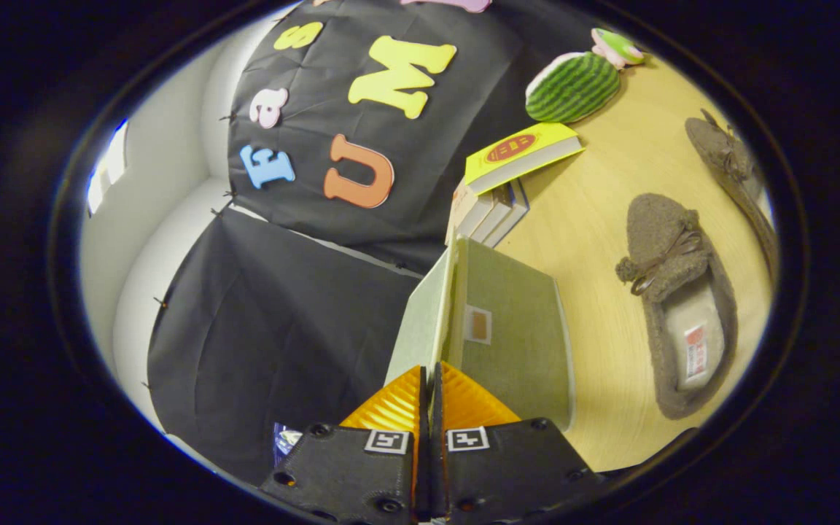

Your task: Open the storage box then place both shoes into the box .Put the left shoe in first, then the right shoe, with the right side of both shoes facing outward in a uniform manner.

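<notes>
Your gripper point(431, 379) has its fingers pinched tight on the raised edge of the green storage box's lid point(427, 313), lifting it off the box point(515, 328). You cannot see the inside. Both brown shoes lie on the wooden table point(595, 240) beside the box: one point(671, 292) close, the other point(730, 164) beyond it.

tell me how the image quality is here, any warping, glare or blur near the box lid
Gripper view: strong fisheye warping bends the wooden table and tilts the whole scene; the gripper, its fingers shut on the thin edge of the green box lid, looks slightly soft up close; the nearer shoe is sharp with a soft shadow; lighting is warm and even, no harsh glare, only a bright patch on the white wall.
</notes>
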`<state>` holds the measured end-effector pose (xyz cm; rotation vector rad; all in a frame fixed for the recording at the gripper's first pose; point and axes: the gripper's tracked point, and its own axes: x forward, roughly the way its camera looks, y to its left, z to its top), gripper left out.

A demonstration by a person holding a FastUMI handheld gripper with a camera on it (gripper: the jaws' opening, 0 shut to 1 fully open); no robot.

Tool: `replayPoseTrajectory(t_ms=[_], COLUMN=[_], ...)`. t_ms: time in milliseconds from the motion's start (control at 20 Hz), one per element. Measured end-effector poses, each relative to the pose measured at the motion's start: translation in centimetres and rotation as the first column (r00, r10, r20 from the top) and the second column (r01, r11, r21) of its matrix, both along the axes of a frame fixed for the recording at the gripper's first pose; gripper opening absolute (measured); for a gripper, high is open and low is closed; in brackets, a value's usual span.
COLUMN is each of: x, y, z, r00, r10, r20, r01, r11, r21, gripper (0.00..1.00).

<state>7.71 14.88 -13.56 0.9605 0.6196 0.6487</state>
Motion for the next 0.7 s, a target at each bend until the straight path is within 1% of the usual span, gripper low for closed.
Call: replayPoseTrajectory(t_ms=[50,200,350,400,550,700], x=[-0.5,-1.3,-1.3,-1.6,-2.5,-2.5], y=[0.6,2.6,5.2,6.5,10.9,15.2], z=[1.2,4.9,7.0,8.0,10.8,12.3], r00=[0.999,0.992,0.976,0.969,0.946,0.920], r10=[0.018,0.028,0.046,0.064,0.122,0.181], r20=[0.028,0.120,0.212,0.239,0.300,0.346], r01=[-0.018,-0.028,-0.021,-0.029,-0.075,-0.098], r11=[1.000,1.000,0.993,0.989,0.984,0.965], r21=[0.007,-0.005,-0.118,-0.144,-0.164,-0.244], gripper=[0.06,0.06,0.05,0.06,0.06,0.06])
